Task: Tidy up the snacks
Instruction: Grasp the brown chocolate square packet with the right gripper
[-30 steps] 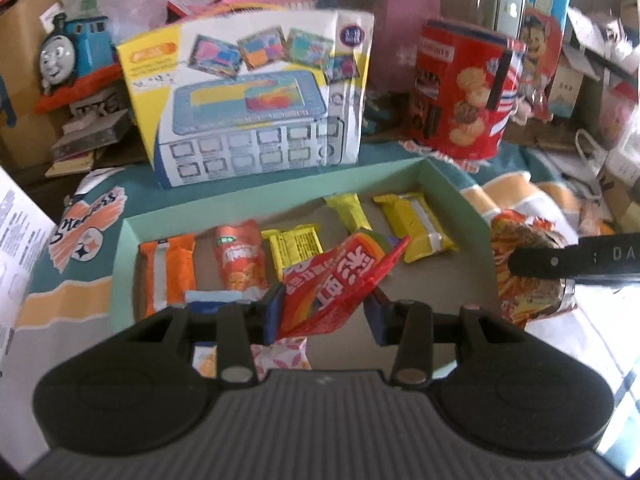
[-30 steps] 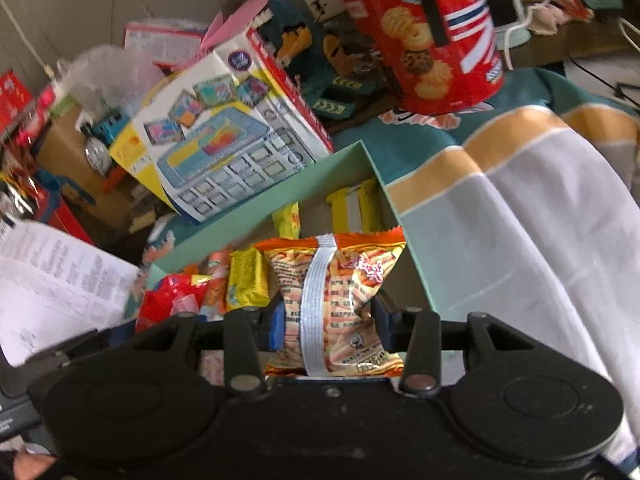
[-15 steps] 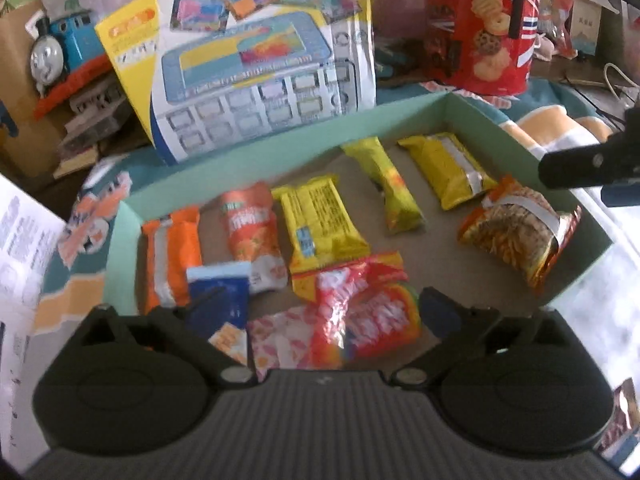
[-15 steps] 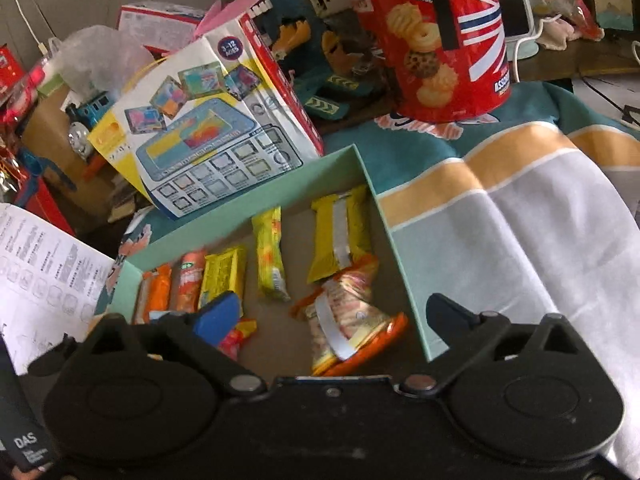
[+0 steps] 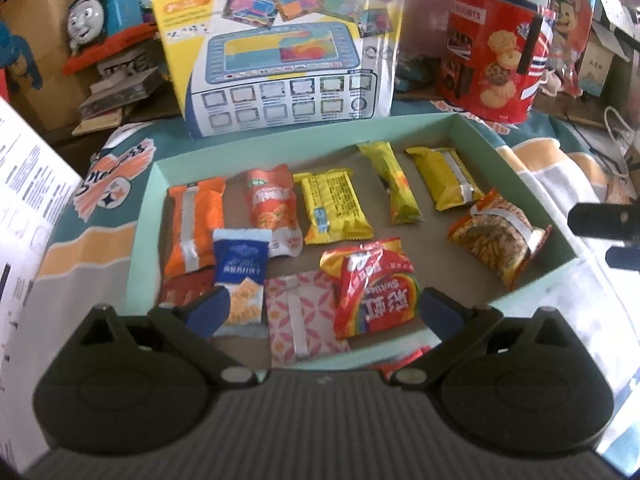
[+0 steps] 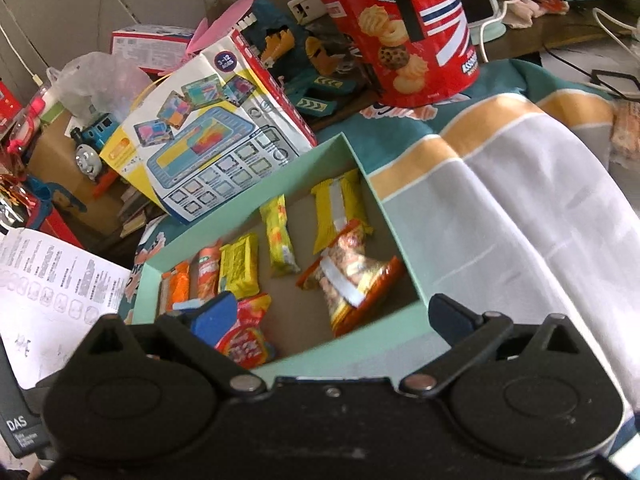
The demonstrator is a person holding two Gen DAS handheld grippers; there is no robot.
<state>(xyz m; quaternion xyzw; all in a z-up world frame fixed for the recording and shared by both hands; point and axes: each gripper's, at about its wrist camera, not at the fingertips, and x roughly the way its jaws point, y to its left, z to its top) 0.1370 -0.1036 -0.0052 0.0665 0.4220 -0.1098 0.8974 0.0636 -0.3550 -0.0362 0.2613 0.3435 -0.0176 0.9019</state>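
Note:
A mint-green tray [image 5: 304, 128] holds several snack packs in loose rows. My left gripper [image 5: 324, 312] hovers open over its near edge. A red rainbow candy bag [image 5: 372, 288] lies flat on the tray floor between the spread fingers, untouched. Beside it lie a pink patterned packet [image 5: 300, 320] and a blue cracker packet [image 5: 240, 272]. My right gripper [image 6: 332, 316] stands open above the tray's [image 6: 380, 216] near right corner. An orange noodle-snack bag [image 6: 352, 280] rests free in that corner, also seen from the left as the bag [image 5: 496, 236].
A toy box [image 5: 280, 60] leans behind the tray, with a red biscuit tin [image 5: 492, 64] to its right and a blue toy train [image 5: 100, 12] at the far left. A printed sheet [image 5: 24, 220] lies on the left. A striped cloth [image 6: 520, 200] covers the surface.
Both grippers opened. The left one let the red candy bag drop into the tray; the right one let the orange snack bag drop into the tray's right corner. Both drew back slightly.

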